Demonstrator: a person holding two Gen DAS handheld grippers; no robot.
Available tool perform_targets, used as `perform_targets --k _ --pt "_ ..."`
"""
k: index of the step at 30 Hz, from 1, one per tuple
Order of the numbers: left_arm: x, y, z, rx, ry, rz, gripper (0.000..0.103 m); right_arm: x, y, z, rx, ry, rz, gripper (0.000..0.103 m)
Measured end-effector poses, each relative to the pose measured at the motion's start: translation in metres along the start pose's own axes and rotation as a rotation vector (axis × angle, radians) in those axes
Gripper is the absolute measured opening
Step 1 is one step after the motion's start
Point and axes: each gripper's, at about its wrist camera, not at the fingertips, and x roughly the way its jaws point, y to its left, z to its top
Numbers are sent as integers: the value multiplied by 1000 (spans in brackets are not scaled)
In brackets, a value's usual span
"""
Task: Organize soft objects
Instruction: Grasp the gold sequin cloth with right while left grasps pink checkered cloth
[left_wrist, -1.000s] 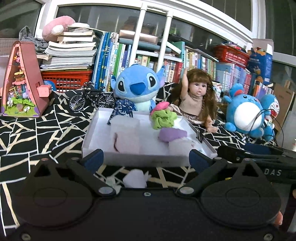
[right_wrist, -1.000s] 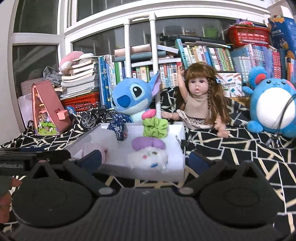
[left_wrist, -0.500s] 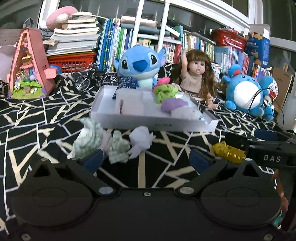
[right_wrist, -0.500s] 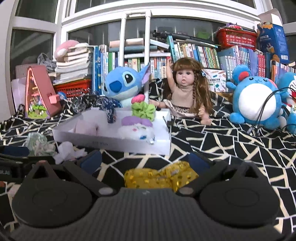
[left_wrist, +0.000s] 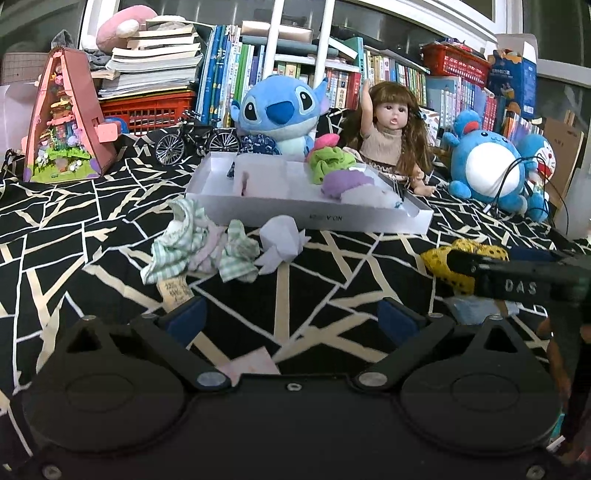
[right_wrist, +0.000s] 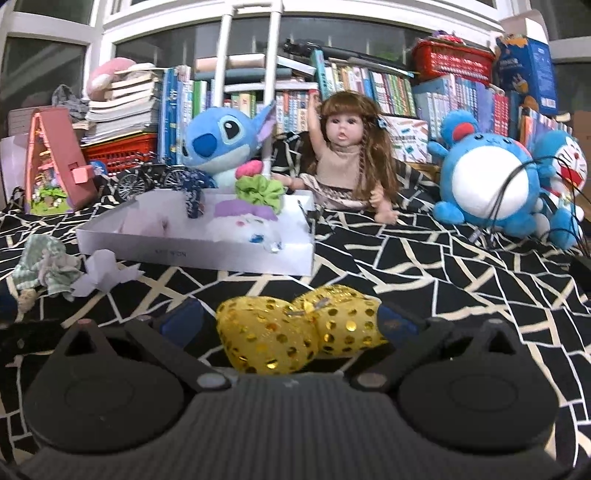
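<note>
Two grippers are working over a black cloth with a pale line pattern (left_wrist: 85, 206); whether it is covering a bed or a worktop cannot be told. The right gripper (right_wrist: 291, 325) is sitting with its fingers spread wide around a yellow sequinned bow (right_wrist: 295, 338), which is lying on the cloth between the two blue pads; the pads look to be beside the bow without squeezing it, so I am judging the grasp as not yet made. The left gripper (left_wrist: 291, 319) is also standing wide open and is holding nothing, with only bare cloth and a pink scrap near its base between its fingers.

Behind both, a shallow white box (left_wrist: 317, 218) is already holding several soft things: a green scrunchie (left_wrist: 328, 164), a purple piece (left_wrist: 347, 182) and a white fluffy piece (right_wrist: 245, 227). Just in front of the box, a bundle of green checked fabric (left_wrist: 192, 247) and a pale lilac crumpled piece (left_wrist: 282, 240) are lying loose on the cloth, near each other and well ahead of the left gripper.

The step in hand appears to be picking up the bow. The next move is calling for closing the right fingers on the bow's narrow middle, lifting clear of the box wall, and setting it in a free spot inside. The left gripper would then need to be reaching forward for the checked bundle.
</note>
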Motion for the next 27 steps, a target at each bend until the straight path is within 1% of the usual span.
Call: perform_targets --k 5,12,15,20,23,27 --pt "-8 2 -7 4 6 8 99 4 -4 -2 13 20 -34 103" --pt "-19 10 -13 -9 23 30 98 10 -2 -1 2 36 -52 103" --pt "-23 13 -15 -13 24 38 94 12 -1 0 -6 39 -57 103" --pt "-27 16 -17 -40 48 30 80 15 0 0 -8 40 -64 103" --pt "-30 16 -19 -53 56 21 76 16 0 0 -6 42 -68 103" --pt "-31 13 -20 -32 59 33 71 17 0 0 -6 41 -68 103"
